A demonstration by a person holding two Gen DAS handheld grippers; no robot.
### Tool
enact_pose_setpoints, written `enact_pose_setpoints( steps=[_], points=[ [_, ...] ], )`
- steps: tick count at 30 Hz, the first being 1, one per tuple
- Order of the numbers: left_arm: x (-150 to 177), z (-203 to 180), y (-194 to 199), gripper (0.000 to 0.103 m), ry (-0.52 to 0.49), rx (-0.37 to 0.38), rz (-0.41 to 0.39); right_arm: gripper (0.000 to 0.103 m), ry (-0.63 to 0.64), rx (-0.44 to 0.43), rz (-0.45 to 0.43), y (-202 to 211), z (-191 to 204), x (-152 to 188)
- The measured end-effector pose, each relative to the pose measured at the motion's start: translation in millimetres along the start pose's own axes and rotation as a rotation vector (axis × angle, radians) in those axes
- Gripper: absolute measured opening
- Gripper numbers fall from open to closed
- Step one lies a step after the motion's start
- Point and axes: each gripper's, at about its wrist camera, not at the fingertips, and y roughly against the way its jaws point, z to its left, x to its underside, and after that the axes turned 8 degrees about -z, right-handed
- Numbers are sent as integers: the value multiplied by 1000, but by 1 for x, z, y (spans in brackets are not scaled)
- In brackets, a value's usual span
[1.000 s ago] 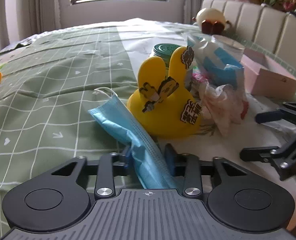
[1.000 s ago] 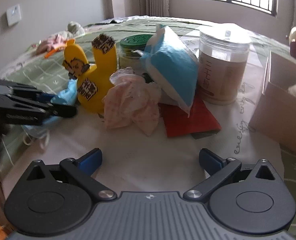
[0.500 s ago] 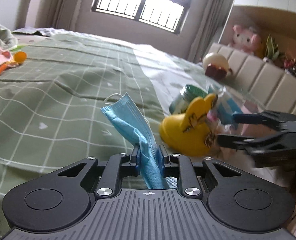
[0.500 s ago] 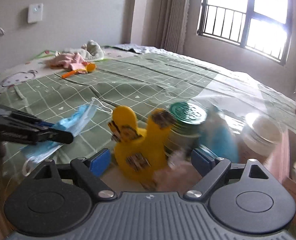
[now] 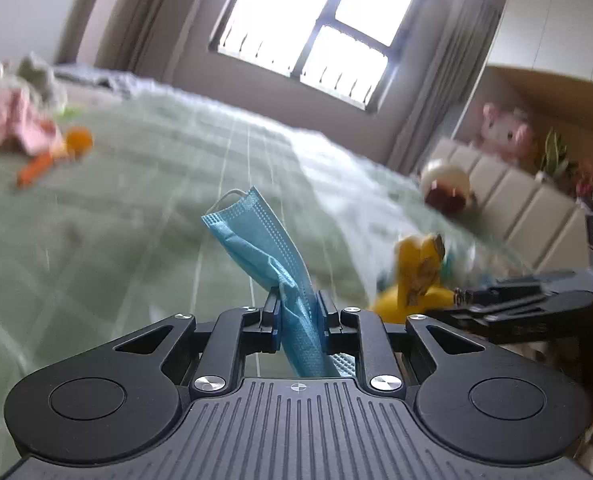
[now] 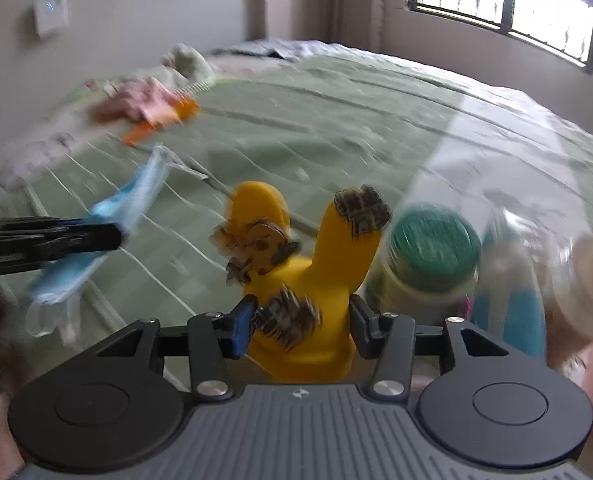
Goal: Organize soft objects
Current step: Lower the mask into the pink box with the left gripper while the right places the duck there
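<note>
My left gripper (image 5: 299, 312) is shut on a blue face mask (image 5: 264, 248), held up above the green checked bed cover (image 5: 116, 220). The mask also shows in the right wrist view (image 6: 136, 200), hanging from the left gripper's fingers (image 6: 76, 236). My right gripper (image 6: 301, 322) has closed in around a yellow two-eared soft toy (image 6: 312, 280); both pads sit against its sides. The toy also shows in the left wrist view (image 5: 416, 276), with the right gripper's fingers (image 5: 508, 300) at it.
A green-lidded jar (image 6: 424, 264), a blue packet (image 6: 512, 312) and a clear jar (image 6: 584, 280) stand right of the toy. Pink cloth (image 5: 12, 124) and an orange spoon (image 5: 56, 156) lie far left. A round plush (image 5: 444, 188) and pink plush (image 5: 500, 132) sit by the headboard.
My left gripper has lifted the mask up and away to the left. My right gripper has moved onto the yellow toy and narrowed from wide open to gripping it.
</note>
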Motion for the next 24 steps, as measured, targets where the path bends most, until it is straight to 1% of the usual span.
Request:
enact_pose_setpoints(
  steps=[3, 6, 9, 11, 14, 17, 19, 22, 24],
  points=[
    [-40, -9, -2, 20, -60, -9, -92, 45, 11, -13, -88, 24, -1, -32],
    [-72, -22, -8, 20, -94, -14, -154, 43, 12, -7, -147, 46, -13, -52],
    [-96, -43, -19, 20, -133, 0, -182, 42, 2, 22, -203, 70, -32, -65],
    [-112, -65, -32, 20, -181, 13, -180, 42, -22, 52, -254, 92, -51, -72],
    [-129, -102, -51, 20, -244, 55, -175, 42, -43, 132, -340, 130, -82, -77],
    [-135, -149, -71, 20, -296, 122, -165, 42, -61, 221, -400, 171, -119, -72],
    [-133, -180, -89, 20, -297, 193, -140, 42, -84, 276, -416, 195, -145, -64],
    [-119, -230, -120, 20, -291, 309, -86, 42, -139, 350, -406, 219, -187, -42],
    [-103, -263, -142, 20, -286, 394, -47, 42, -186, 379, -388, 227, -217, -24]
  ],
)
